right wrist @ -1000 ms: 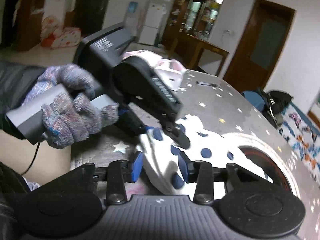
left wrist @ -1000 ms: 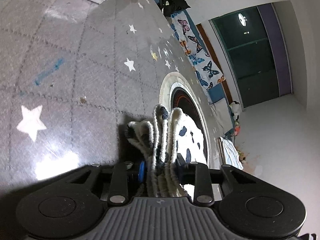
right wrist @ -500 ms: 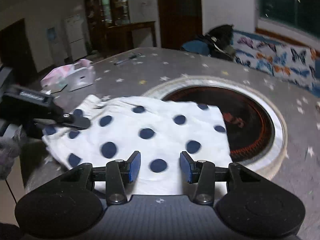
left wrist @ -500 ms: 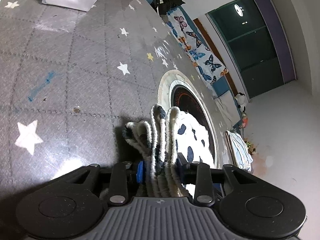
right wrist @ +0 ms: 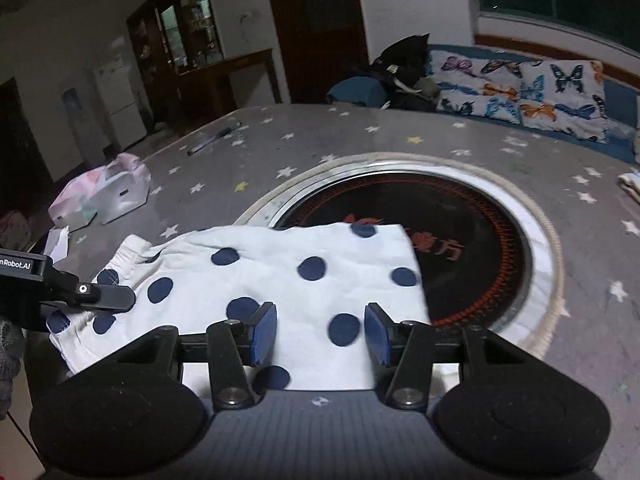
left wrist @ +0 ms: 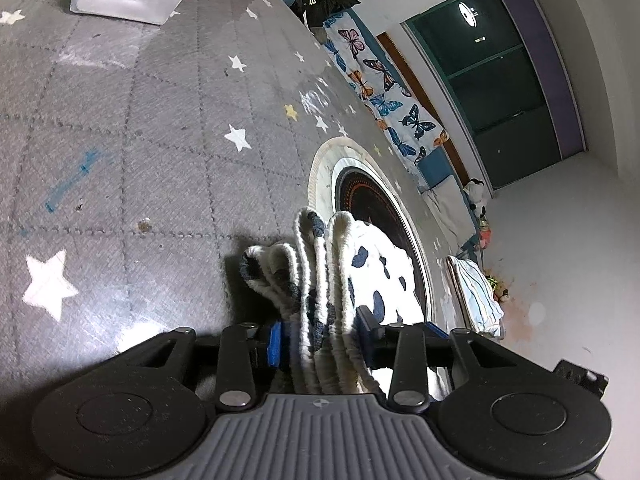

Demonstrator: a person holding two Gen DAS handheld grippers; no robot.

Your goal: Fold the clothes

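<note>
Bunched waistband of dotted garment pinched by left gripper. Right gripper opening, spread above garment, nothing clamped.

hidden: garment near edge under right gripper body | cut off: left gripper – left frame edge | unreadable: hotplate lettering – blurred

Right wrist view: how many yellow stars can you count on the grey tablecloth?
2. One yellow star beyond the round hotplate, towards the sofa; another left of the hotplate. The polka-dot garment may hide more.
</note>
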